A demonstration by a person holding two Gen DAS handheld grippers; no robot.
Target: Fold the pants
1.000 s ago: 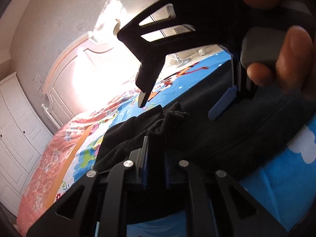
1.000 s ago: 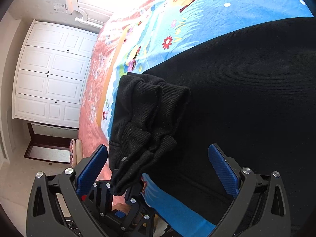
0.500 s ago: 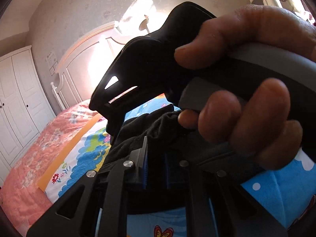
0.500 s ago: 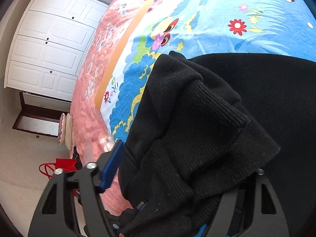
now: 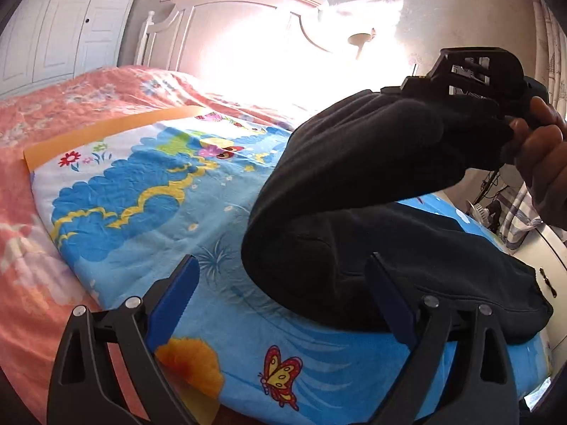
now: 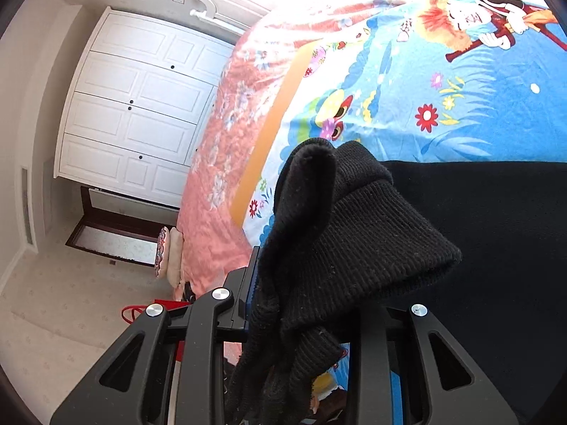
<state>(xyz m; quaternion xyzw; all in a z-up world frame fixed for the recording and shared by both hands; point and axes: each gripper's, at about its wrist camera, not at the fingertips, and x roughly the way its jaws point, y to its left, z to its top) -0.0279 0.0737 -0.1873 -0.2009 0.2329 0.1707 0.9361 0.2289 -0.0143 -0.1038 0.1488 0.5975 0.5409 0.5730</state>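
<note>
The black pants point(image 5: 354, 219) lie on the blue cartoon bedsheet point(image 5: 149, 191). My left gripper point(image 5: 287, 294) is open and empty, its blue pads apart just in front of the folded pants. My right gripper point(image 6: 304, 304) is shut on the ribbed cuff end of the pants point(image 6: 347, 226) and holds it lifted above the rest of the pants point(image 6: 496, 248). In the left wrist view the right gripper point(image 5: 471, 81) shows at the upper right with the raised cuffs hanging from it.
A pink floral bedspread point(image 5: 71, 106) covers the bed under the sheet. A white headboard point(image 5: 248, 10) stands behind, white wardrobes point(image 6: 134, 117) at the left. A white cabinet point(image 5: 542, 258) stands by the bed's right edge. A red bag point(image 6: 149, 311) sits on the floor.
My left gripper let go of the cuffs, opened and drew back. My right gripper closed on the cuffs and lifted them.
</note>
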